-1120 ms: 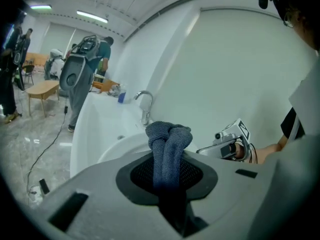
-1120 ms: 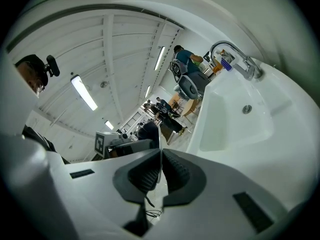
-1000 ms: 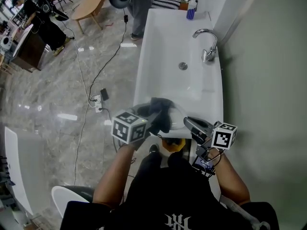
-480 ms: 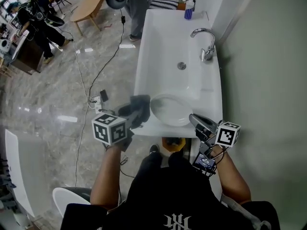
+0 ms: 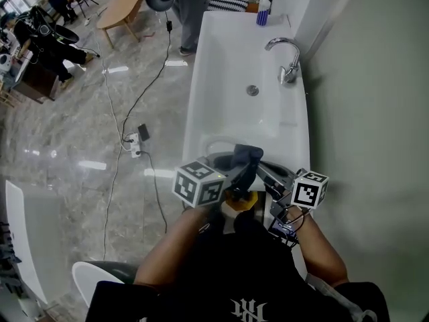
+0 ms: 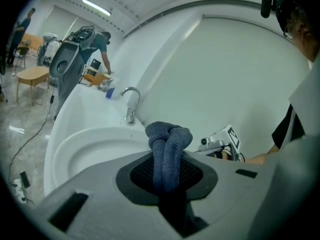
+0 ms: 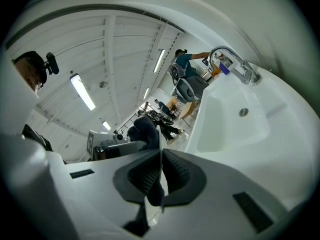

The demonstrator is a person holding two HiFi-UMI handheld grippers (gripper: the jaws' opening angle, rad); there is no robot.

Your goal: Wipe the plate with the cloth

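Okay, you're clamping the left gripper tight on the blue-grey cloth. The cloth is bunching into a knotted wad that is sticking out past the jaw tips. Your right gripper is pinching the rim of the white plate, with the jaws all but together and only the thin plate edge running between the pads. You're holding that plate at the near end of the white sink, just over its near edge. In the head view the cloth is lying across the plate's right part, right beside the right gripper's tips. In the left gripper view the plate is showing as a broad white dish below and to the left of the wad. Whether the cloth is actually pressing on the plate, no view is making clear. Along the sink's right edge the chrome faucet is arching over the basin, and the drain is sitting just left of it. Off the sink's left edge, the glossy grey floor is catching the ceiling lights.
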